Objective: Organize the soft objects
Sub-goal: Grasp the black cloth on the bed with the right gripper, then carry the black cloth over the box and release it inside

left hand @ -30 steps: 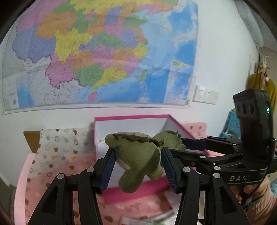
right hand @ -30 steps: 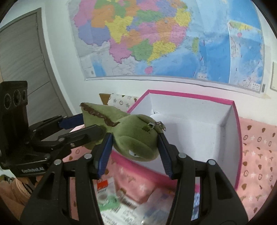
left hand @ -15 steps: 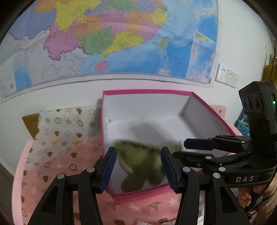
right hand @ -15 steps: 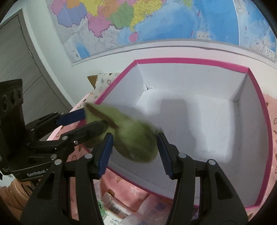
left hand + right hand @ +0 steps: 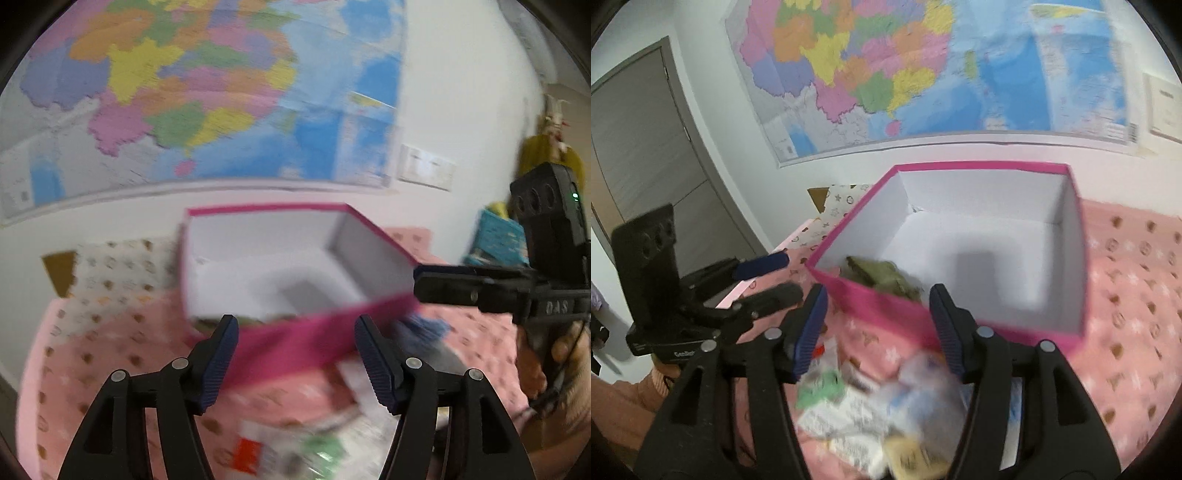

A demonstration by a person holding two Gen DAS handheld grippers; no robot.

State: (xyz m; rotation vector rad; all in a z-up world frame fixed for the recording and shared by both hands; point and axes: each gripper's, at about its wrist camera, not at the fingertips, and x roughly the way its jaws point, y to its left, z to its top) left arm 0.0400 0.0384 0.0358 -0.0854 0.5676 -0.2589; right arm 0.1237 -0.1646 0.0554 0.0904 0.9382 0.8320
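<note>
The green soft toy (image 5: 882,277) lies inside the pink box (image 5: 1049,334), in its near left corner. The left tool (image 5: 295,354) and right tool (image 5: 877,326) are both wide apart, holding nothing. Next, reach slowly for the packets (image 5: 871,410) near the box.

The room is bright and even. Both pictures are smeared by blur, so the packets (image 5: 879,417) look fuzzy, maybe plastic. Edges bend round and go black. A soft shadow lies inside the box (image 5: 1071,236).
</note>
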